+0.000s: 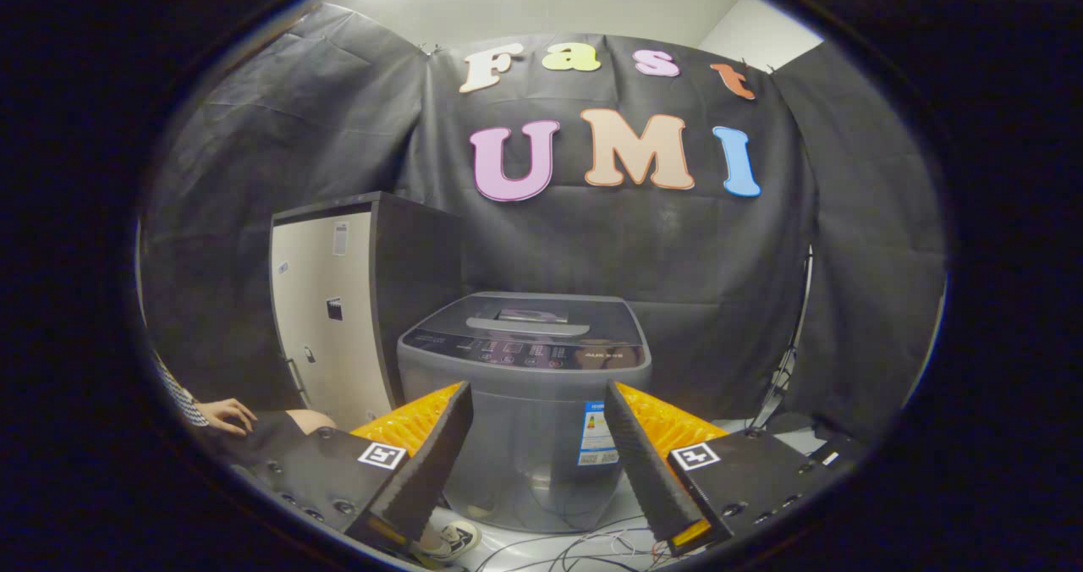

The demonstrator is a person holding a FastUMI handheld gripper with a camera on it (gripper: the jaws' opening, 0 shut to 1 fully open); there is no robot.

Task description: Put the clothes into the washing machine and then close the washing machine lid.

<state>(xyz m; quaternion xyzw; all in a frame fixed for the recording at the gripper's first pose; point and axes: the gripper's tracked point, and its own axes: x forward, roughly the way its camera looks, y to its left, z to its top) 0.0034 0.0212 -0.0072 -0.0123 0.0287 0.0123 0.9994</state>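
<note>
Spread wide apart, the two fingers of the gripper (533, 420) hold nothing. Just beyond them, framed in the gap, stands the grey plastic top-loading washing machine (525, 411), its dark glossy lid (529, 318) down flat over the top. Thin cables (584, 547) trail on the pale floor at its foot. Beside the machine stands a tall cabinet with a cream door (326, 318). A person's hand (224, 414) rests low near that cabinet, and a sneaker (453, 540) shows beneath one finger.
</note>
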